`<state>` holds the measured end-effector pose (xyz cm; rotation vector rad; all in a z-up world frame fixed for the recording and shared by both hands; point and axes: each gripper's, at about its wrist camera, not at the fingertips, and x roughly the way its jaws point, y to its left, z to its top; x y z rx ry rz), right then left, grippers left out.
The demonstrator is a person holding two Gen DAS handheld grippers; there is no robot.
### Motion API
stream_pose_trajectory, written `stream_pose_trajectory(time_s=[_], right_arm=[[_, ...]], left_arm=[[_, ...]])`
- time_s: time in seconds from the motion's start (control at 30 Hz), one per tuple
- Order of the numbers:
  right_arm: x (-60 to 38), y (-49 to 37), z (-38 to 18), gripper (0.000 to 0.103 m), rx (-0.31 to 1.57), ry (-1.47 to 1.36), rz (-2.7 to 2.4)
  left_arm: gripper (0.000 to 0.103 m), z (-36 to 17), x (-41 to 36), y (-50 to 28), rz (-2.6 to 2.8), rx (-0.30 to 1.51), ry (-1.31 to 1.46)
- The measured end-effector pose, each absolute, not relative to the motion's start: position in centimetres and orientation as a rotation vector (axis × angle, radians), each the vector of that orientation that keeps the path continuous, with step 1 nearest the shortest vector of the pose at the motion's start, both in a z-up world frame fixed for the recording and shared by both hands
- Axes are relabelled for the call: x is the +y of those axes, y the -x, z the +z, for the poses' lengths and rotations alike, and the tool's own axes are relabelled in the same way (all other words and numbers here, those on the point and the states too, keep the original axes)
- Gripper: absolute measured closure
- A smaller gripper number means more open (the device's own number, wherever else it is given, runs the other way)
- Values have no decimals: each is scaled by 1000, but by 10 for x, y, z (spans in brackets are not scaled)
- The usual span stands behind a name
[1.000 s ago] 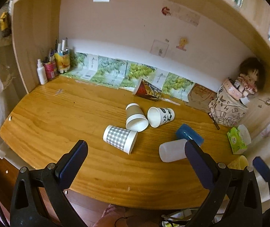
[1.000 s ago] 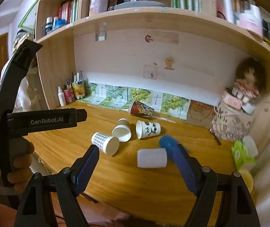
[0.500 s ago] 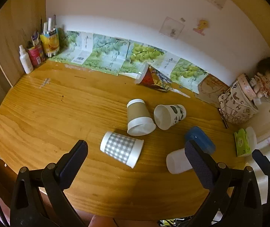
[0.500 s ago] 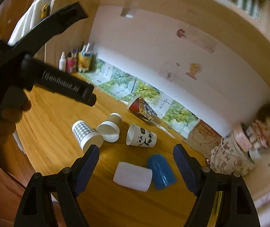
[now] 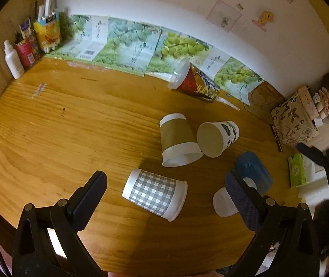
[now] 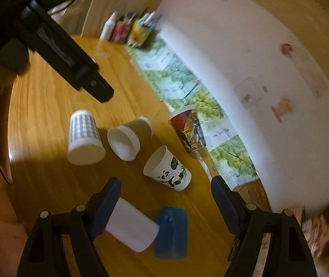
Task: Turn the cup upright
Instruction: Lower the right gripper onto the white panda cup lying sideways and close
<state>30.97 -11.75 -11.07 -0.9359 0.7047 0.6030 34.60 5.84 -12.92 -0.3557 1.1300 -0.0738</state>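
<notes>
The left gripper (image 5: 165,190) hangs above the wooden desk (image 5: 72,124) with its fingers spread wide and nothing between them. Between the two fingertips, a little past them, lies the checked cup (image 5: 154,194) on its side, its long axis running across from finger to finger and sloping slightly, the closed base toward the left finger and the open mouth toward the right finger. Beyond it the brown cup (image 5: 178,139) also lies on its side, mouth toward the fingers, and the panda cup (image 5: 217,138) lies just beside it, mouth turned toward the brown cup. Right behind the right fingertip lie a white cup (image 5: 224,202) and a blue cup (image 5: 253,169), both toppled. Farther off, by the wall, a red cup (image 5: 194,84) lies on its side. The right gripper (image 6: 165,195) is likewise spread wide and empty. Close beside its left finger the white cup (image 6: 131,227) lies with the blue cup (image 6: 171,232) touching it. Ahead of the fingertips lies the panda cup (image 6: 167,172), mouth pointing away to the left, and farther left the brown cup (image 6: 129,138) and checked cup (image 6: 83,138) point their mouths back toward the fingers.
</notes>
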Motion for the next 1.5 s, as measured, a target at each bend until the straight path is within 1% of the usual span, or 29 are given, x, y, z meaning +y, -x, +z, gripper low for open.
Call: stream_pose_trajectory(time_s=[0.23, 0.5, 0.93, 1.4, 1.47, 1.5], right_arm=[[-110, -345, -145, 22, 743, 1140, 699], [-107, -376, -179, 22, 790, 1289, 782], [-101, -417, -216, 22, 840, 1388, 861], [-94, -439, -243, 22, 919, 1382, 956], [-93, -441, -246, 24, 933, 1385, 969], [-93, -441, -248, 26, 936, 1386, 973]], left_arm=[[1, -141, 59, -357, -138, 1131, 292], [1, -142, 52, -366, -241, 1093, 269], [1, -145, 40, -379, -353, 1088, 307], [1, -148, 29, -389, -393, 1105, 315], [1, -149, 30, -391, -390, 1105, 319], [1, -150, 30, -392, -388, 1106, 321]])
